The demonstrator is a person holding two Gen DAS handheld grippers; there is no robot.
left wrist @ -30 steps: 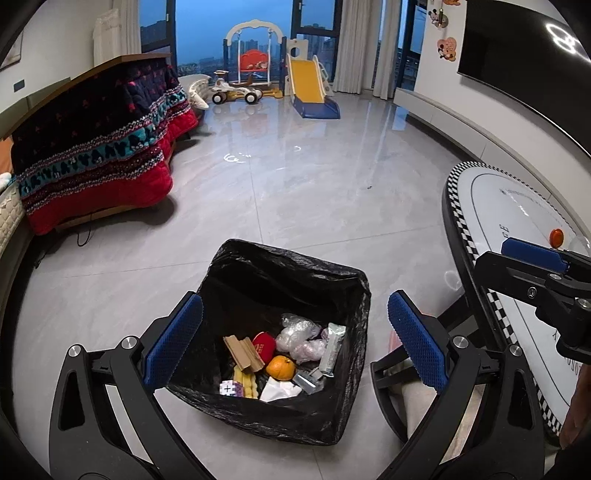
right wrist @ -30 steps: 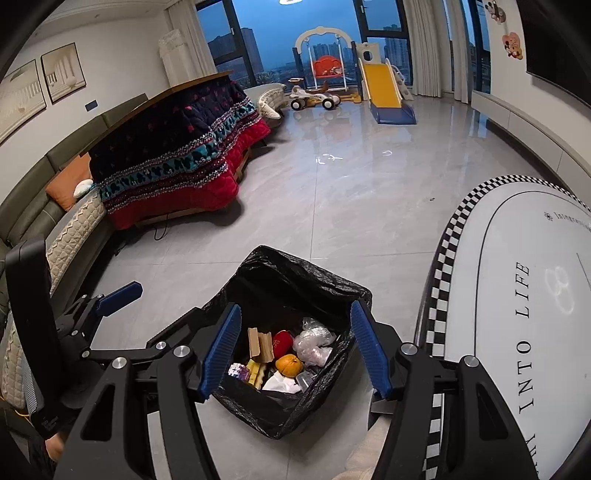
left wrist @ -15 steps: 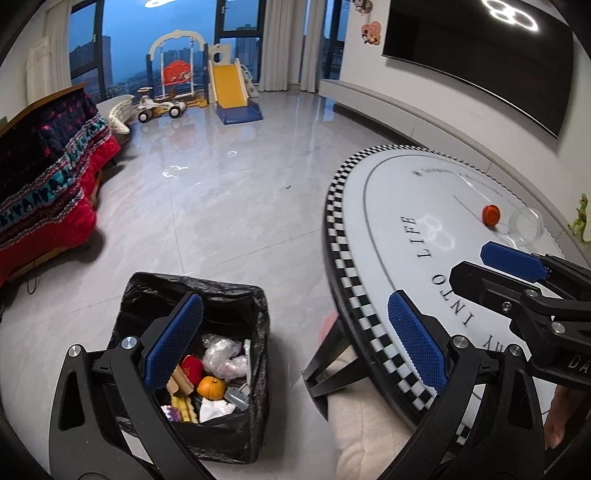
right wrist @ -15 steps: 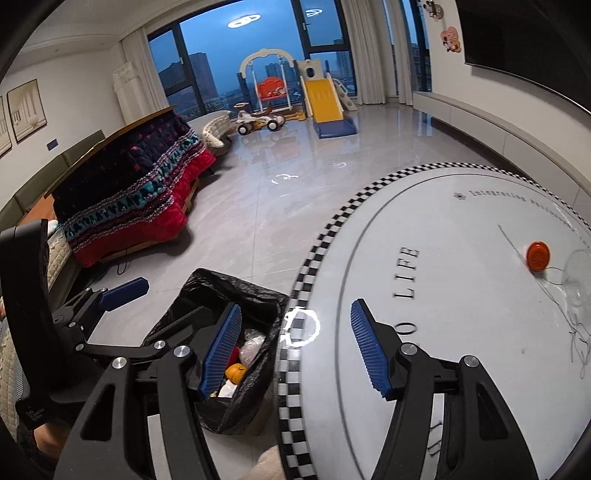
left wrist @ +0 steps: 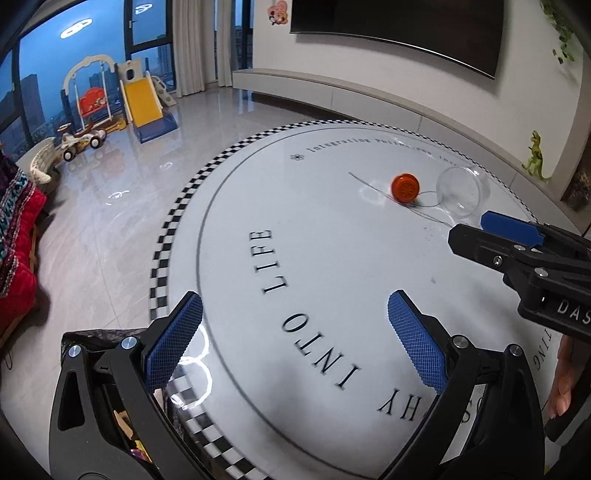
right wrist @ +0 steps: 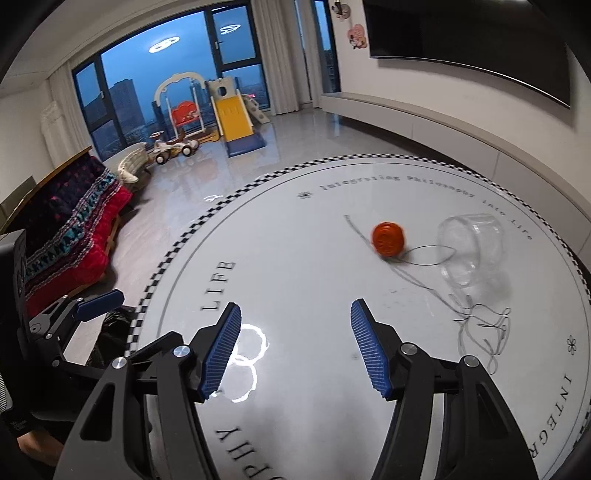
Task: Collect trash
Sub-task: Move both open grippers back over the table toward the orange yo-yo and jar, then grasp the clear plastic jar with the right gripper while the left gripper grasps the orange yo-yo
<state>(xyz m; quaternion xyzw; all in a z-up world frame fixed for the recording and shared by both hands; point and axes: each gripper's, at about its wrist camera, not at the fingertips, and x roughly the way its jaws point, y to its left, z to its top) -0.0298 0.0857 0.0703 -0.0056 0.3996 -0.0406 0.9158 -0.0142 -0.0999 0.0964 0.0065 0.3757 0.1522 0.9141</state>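
Observation:
An orange round cap (left wrist: pixel 405 187) (right wrist: pixel 388 239) lies on the far part of the round white table (left wrist: pixel 332 258) (right wrist: pixel 314 280). Beside it, to the right, a clear plastic cup (left wrist: pixel 461 190) (right wrist: pixel 469 247) lies on its side, and a thin dark thread (right wrist: pixel 476 321) trails across the top near both. My left gripper (left wrist: pixel 295 332) hangs open over the near table edge with nothing between its blue pads. My right gripper (right wrist: pixel 295 347) is open and empty too, short of the cap. The black trash bag (left wrist: pixel 85 338) (right wrist: pixel 114 325) sits on the floor at the table's left edge, mostly hidden.
Black lettering and a checkered rim mark the table. A red patterned covered sofa (right wrist: pixel 70 229) stands at the left. A toy slide (right wrist: pixel 234 118), a swing and a ride-on car stand by the far windows. A dark screen (left wrist: pixel 399 33) hangs on the right wall above a low ledge.
Both grippers swung right, from above the trash bag on the floor to over the table. The bag slid out to the lower left; the cap, cup and thread came into view.

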